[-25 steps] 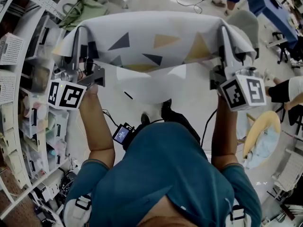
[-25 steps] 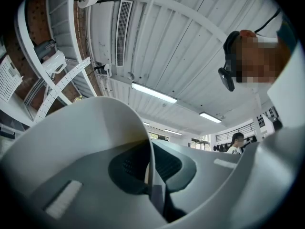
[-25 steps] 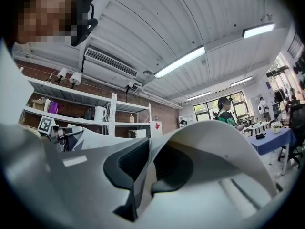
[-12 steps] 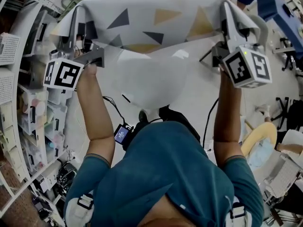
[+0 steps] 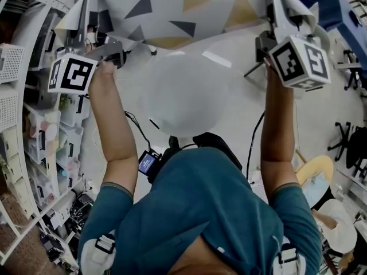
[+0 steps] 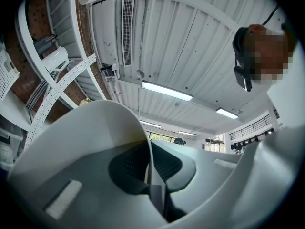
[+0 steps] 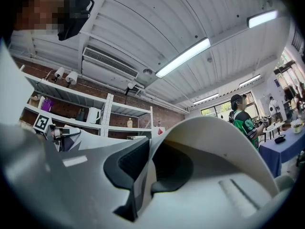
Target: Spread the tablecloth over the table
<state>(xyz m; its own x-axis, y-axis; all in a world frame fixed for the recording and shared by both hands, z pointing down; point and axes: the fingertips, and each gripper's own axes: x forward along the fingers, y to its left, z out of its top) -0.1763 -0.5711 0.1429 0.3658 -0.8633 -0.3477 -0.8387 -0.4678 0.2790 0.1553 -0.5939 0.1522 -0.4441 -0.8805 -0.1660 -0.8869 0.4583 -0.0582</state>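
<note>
Hanging tablecloth [image 5: 172, 16] over pale floor [image 5: 235, 113], cluttered shelving [image 5: 34, 125]

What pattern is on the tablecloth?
The tablecloth is white with grey and tan triangles; clearest in head view.

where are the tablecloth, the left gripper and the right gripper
tablecloth [image 5: 166, 13], head view, white patch of its patterned face.
left gripper [image 6: 151, 168], left gripper view, where its jaws pinch the tablecloth.
right gripper [image 7: 145, 171], right gripper view, where its jaws pinch the tablecloth.
</note>
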